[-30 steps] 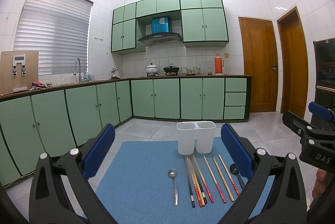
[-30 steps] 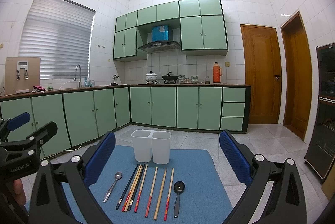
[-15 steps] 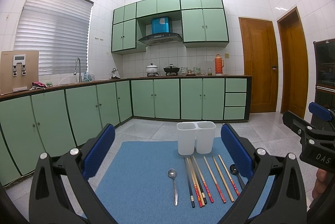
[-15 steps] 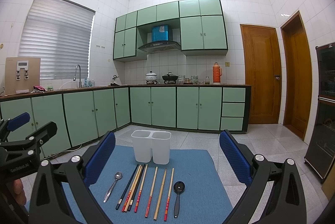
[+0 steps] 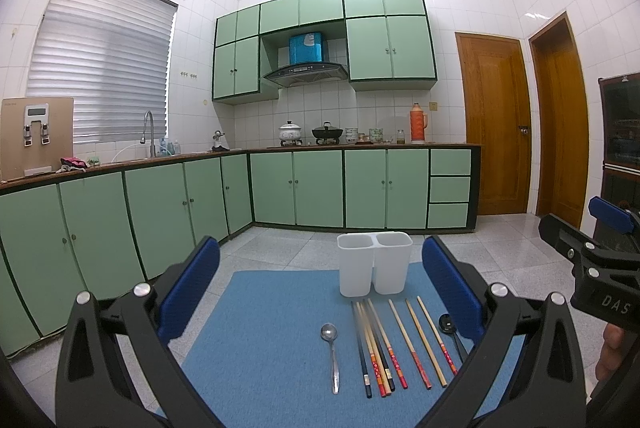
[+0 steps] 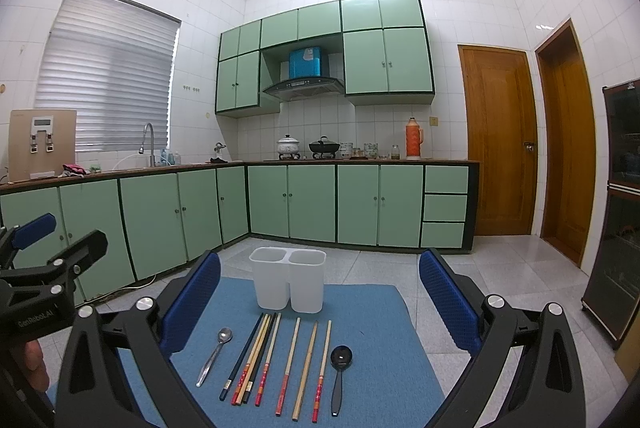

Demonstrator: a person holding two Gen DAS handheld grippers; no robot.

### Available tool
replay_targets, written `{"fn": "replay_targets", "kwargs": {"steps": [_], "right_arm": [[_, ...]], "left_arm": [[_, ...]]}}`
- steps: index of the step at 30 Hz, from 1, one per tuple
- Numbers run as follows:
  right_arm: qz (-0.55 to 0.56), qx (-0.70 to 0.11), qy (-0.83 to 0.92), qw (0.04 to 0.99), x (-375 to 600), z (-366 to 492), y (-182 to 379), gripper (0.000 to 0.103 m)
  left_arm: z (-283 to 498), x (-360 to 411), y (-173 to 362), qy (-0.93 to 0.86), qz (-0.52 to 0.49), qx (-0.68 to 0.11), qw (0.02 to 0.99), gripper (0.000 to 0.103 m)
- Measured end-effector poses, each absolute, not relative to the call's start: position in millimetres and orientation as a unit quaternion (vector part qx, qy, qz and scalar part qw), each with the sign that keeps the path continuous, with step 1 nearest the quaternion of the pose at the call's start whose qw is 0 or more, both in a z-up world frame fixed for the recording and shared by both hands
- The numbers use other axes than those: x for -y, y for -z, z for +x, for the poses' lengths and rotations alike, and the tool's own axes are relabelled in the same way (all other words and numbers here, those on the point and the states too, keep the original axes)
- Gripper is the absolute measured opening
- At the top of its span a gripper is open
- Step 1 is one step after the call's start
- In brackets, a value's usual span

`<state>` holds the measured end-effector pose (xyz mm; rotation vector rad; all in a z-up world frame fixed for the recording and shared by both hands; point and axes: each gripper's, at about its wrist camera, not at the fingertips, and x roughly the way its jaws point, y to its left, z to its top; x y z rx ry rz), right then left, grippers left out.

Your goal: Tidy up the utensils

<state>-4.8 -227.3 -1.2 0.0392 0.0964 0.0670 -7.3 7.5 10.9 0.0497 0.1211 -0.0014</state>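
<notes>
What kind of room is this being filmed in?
A home kitchen, most likely: green cabinets run under a counter, pots sit on a stove beneath a range hood, and a faucet stands by the window.

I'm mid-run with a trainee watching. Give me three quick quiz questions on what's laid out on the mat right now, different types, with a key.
1. True or false: the white two-compartment holder already contains utensils.
2. Multiple choice: which lies at the right end of the row on the blue mat? A) silver spoon B) black spoon C) chopsticks
3. Fill in: the jaws of the right gripper stand ____ and hold nothing.

Key: 1 false, both compartments look empty; 2 B; 3 open.
</notes>
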Motion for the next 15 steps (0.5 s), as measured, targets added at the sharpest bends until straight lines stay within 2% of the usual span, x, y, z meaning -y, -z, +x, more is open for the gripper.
{"fn": "replay_targets", "kwargs": {"steps": [9,15], "right_arm": [[0.02,-0.053,-0.032,0.998,230.7,-0.5,4.3,0.097],[0.018,-0.074,-0.02,0.997,239.6,22.8,22.2,0.097]], "left_arm": [[-0.1,-5.5,-10.8,0.002,0.025,-0.069,0.997,0.098],[26.6,-10.2,2.1,-0.01,0.03,-0.105,0.994,0.098]]}}
